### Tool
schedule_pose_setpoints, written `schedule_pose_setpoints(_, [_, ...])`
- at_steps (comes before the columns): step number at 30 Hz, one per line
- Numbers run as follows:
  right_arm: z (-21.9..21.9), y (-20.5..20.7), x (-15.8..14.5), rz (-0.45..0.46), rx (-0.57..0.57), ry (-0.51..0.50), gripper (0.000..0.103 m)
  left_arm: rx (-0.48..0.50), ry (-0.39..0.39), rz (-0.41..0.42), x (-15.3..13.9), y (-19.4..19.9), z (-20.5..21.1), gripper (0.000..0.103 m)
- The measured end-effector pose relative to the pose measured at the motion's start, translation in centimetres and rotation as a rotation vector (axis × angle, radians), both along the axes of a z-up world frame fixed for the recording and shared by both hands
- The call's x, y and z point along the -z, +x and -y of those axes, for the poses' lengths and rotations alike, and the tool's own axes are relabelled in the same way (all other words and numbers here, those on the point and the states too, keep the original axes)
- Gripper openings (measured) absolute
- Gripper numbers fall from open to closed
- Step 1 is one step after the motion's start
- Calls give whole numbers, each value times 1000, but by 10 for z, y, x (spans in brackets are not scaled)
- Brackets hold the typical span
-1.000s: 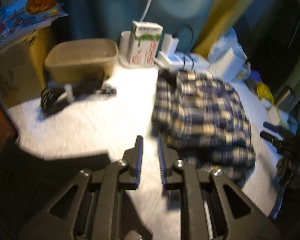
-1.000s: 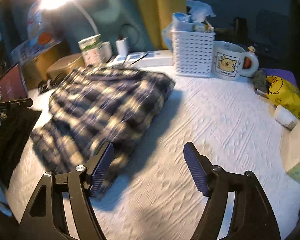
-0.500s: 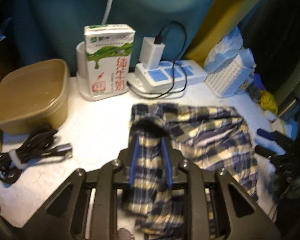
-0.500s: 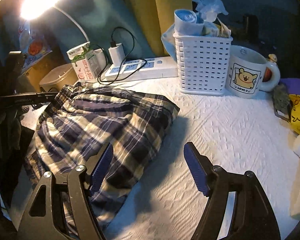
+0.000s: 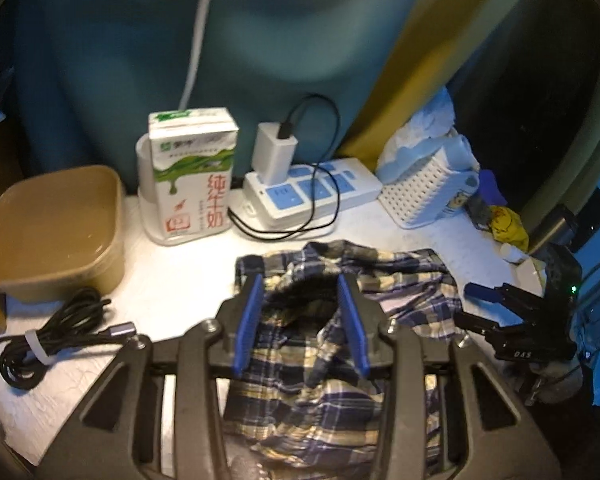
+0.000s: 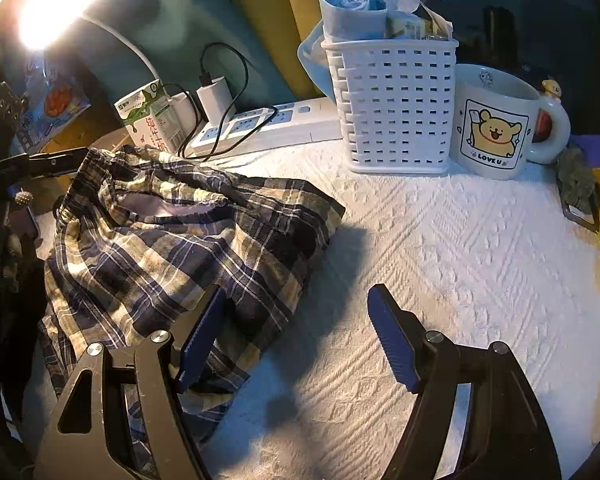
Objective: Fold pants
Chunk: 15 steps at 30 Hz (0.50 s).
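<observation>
- The plaid pants (image 6: 172, 240) lie bunched in a loose heap on the white textured tablecloth (image 6: 440, 260), toward the left side of the table as the right-hand camera sees it; one edge hangs off the near side
- The left gripper (image 5: 300, 320) is poised over the heap with its jaws opening; a raised fold of the cloth sits between the blue pads (image 5: 248, 320), yet they do not seem to press on it
- The right gripper (image 6: 296, 336) stands wide apart and holds nothing; its left finger rests just at the edge of the cloth, its right finger is over bare tablecloth
- Behind the pants stand a milk carton (image 5: 192, 176) and a white power strip (image 5: 312, 192) with a charger plugged in; a tan tub (image 5: 52, 232) and a coiled black cable (image 5: 48, 340) lie off to the left
- A white basket (image 6: 392, 104) and a bear mug (image 6: 496, 124) sit side by side at the back right, well apart from the pants
</observation>
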State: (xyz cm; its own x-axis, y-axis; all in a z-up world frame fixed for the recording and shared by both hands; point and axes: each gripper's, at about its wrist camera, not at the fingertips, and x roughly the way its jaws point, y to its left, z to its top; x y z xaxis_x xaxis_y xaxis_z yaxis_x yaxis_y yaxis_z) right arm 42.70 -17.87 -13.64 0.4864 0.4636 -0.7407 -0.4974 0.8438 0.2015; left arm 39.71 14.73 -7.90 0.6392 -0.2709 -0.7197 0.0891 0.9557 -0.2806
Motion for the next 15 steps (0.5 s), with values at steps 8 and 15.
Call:
schedule_pose_setpoints(8, [0, 0, 0, -1, 4, -4, 76, -106, 46, 70, -25, -19, -27, 60])
schedule_pose_setpoints(15, [-7, 3, 0, 0, -2, -11, 76, 52, 29, 12, -1, -8, -4, 90])
